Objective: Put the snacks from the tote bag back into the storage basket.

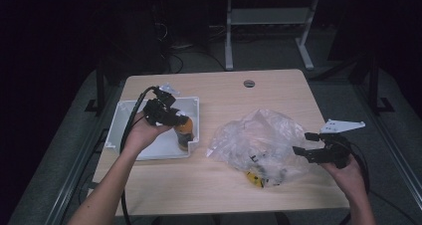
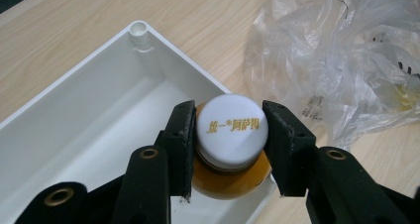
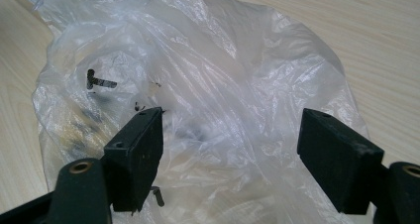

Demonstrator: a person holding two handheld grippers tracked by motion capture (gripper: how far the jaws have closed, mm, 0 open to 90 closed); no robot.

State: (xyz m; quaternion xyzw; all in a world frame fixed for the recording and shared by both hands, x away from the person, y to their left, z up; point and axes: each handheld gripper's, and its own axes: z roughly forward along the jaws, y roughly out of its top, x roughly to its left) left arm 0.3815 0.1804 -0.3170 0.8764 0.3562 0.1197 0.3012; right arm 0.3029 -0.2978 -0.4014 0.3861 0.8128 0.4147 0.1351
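Observation:
A bottle of orange drink (image 1: 184, 130) with a white cap (image 2: 232, 127) stands upright in the near right corner of a white tray (image 1: 149, 101). My left gripper (image 1: 174, 118) comes down over it, and its two black pads (image 2: 184, 130) sit against opposite sides of the cap, so it is shut on the bottle. To the right lies a crumpled clear plastic bag (image 1: 259, 135) with small dark items and something yellow (image 1: 255, 179) inside. At the bag's right edge my right gripper (image 1: 302, 143) is held open, the bag (image 3: 198, 60) lying just beyond its jaws, untouched.
The tray's (image 2: 99, 55) other half is bare white. A round grey grommet (image 1: 249, 83) sits in the wooden tabletop at the back. Bare wood runs between tray and bag and along the front edge. Table legs and cables stand behind in the dark.

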